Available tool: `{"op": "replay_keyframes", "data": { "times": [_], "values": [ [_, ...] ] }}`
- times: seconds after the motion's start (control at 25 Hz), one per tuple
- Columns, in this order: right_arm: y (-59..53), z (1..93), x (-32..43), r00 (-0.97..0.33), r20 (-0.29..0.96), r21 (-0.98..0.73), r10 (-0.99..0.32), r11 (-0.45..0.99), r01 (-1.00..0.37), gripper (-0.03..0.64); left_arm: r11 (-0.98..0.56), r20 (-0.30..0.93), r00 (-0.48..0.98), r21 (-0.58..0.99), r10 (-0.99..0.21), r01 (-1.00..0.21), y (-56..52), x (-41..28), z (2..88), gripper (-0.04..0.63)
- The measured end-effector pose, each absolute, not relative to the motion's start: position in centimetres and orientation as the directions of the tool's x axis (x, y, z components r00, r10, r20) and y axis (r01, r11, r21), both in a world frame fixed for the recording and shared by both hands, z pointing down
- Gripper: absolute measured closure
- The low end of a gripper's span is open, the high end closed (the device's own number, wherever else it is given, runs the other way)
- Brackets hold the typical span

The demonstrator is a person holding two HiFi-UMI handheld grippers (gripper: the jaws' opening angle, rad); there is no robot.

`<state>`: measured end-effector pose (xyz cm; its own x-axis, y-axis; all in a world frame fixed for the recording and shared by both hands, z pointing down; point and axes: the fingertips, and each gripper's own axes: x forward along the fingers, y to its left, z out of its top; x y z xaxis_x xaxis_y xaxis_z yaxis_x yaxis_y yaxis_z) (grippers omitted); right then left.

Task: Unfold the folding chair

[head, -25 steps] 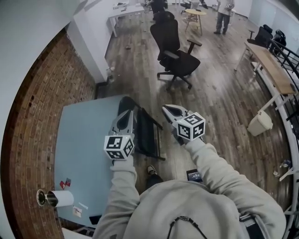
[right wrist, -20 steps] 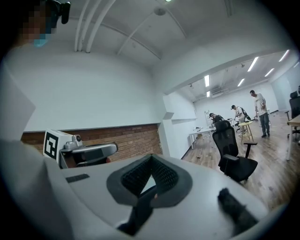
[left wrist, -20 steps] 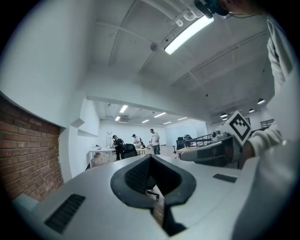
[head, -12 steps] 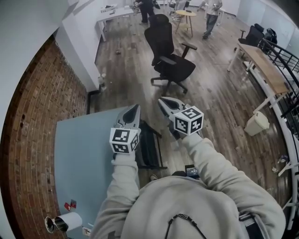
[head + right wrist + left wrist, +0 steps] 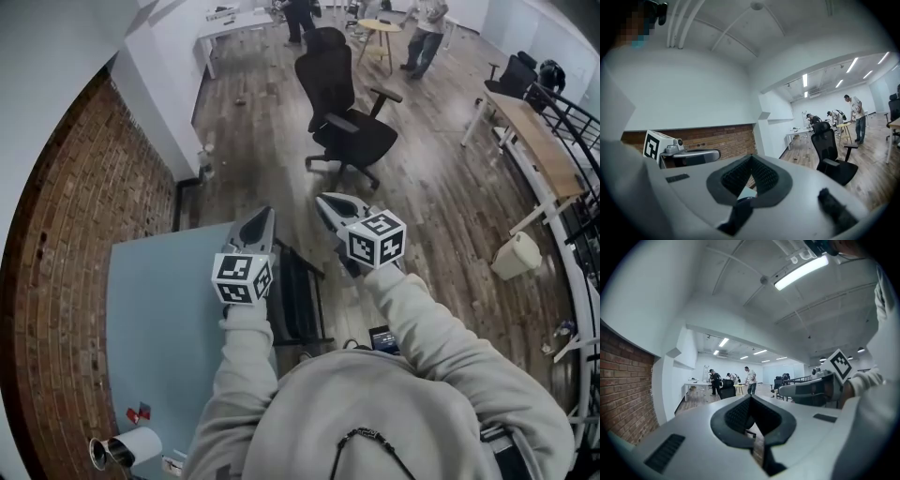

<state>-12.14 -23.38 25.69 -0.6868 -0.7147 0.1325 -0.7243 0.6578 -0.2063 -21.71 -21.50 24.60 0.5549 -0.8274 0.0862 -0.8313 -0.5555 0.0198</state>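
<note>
The black folding chair stands folded flat on the wood floor against the right edge of a light blue table. My left gripper hovers above the chair's far top end, jaws shut and holding nothing. My right gripper is just to the right of the chair, also shut and holding nothing. In the left gripper view the left gripper points level into the room, with the right gripper beside it. In the right gripper view the right gripper is closed, and the left gripper shows at the left.
A black office chair stands on the floor ahead. A brick wall runs along the left. A long wooden bench and a white bin are at the right. A paper roll lies on the table's near corner. People stand at the back.
Both grippers have moved forward together along the folded chair, from its middle toward its far top end. Their jaws stayed shut and the chair has not moved.
</note>
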Motion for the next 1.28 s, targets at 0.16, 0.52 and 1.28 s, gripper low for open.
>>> {"op": "replay_keyframes", "data": {
  "times": [0.16, 0.52, 1.28],
  "values": [
    [-24.9, 30.1, -13.4, -0.693, 0.221, -0.233, -0.687, 0.652, -0.721, 0.611, -0.49, 0.187, 0.488, 0.042, -0.852, -0.871, -22.5, -24.1, 29.2, 0.592],
    [-25.4, 49.7, -18.3, -0.663, 0.542, -0.374, -0.517, 0.558, -0.741, 0.591, -0.285, 0.539, 0.327, 0.163, -0.776, -0.944, -21.9, -32.2, 45.6, 0.392],
    [-19.0, 81.2, -26.8, -0.447, 0.892, -0.404, -0.072, 0.32, -0.857, 0.342, -0.177, 0.769, 0.337, 0.288, -0.544, -0.941, -18.3, -34.3, 61.6, 0.329]
  ]
}}
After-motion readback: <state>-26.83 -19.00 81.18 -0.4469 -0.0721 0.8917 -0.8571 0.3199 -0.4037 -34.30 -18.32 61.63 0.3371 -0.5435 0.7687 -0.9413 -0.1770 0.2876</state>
